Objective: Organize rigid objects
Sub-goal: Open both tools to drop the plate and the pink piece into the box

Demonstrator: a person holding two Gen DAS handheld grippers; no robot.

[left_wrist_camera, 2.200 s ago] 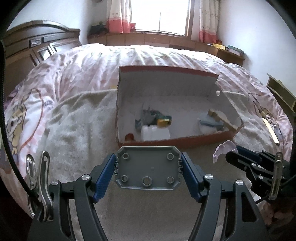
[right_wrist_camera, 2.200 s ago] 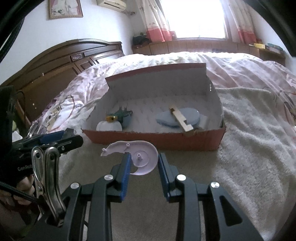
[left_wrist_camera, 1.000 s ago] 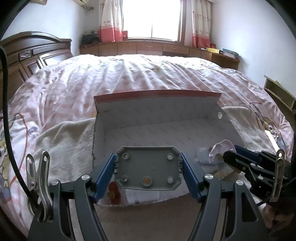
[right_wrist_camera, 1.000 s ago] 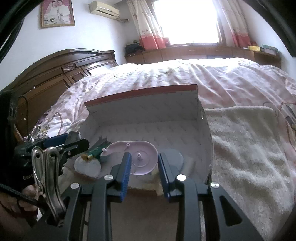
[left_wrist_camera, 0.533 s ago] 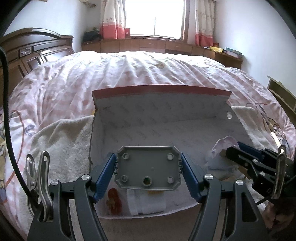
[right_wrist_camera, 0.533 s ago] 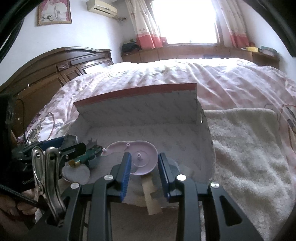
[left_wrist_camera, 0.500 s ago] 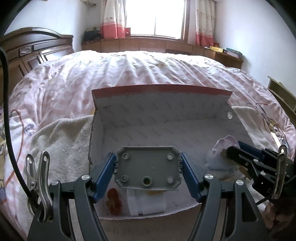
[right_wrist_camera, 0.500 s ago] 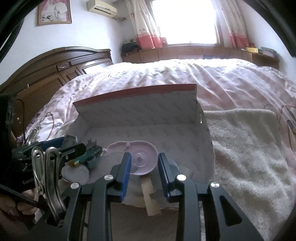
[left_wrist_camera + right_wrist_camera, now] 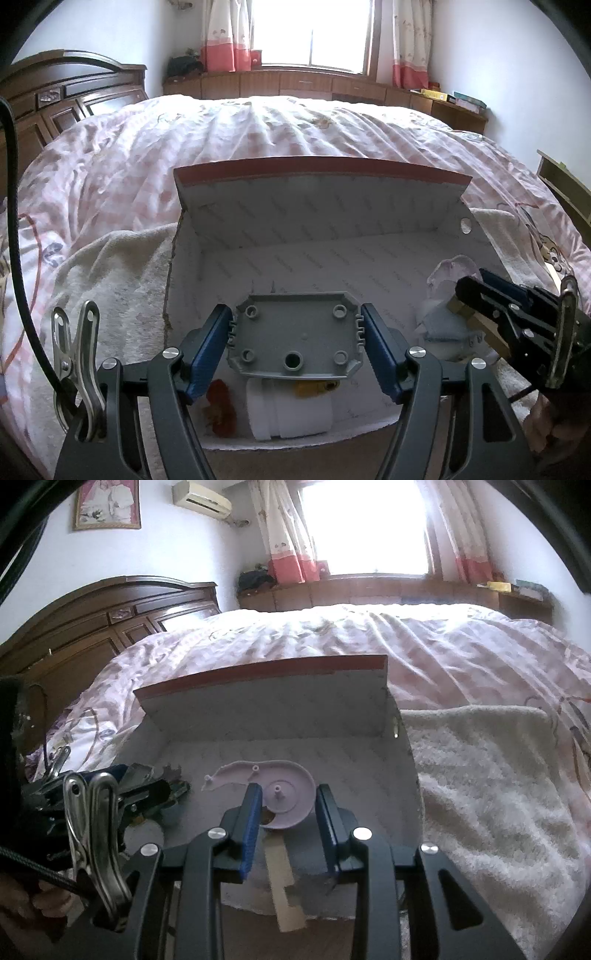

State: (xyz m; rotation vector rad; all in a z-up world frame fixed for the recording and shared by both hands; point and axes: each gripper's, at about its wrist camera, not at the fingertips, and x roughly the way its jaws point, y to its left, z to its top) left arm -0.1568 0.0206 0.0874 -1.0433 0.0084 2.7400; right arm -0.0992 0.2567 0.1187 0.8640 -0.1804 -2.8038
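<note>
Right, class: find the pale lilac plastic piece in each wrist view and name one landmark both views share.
Left wrist view: the lilac plastic piece sits at the right, just beyond the tip of the right gripper, over the box.
Right wrist view: it is in the lower centre, clamped between that gripper's blue pads.
Shared landmark: the box's red-edged back flap.

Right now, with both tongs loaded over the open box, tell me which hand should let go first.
Probably the right. Its tongs hold the lilac plastic shell over bare box floor. The left tongs hold the grey plate above a white container, so it would likely land on top.
</note>
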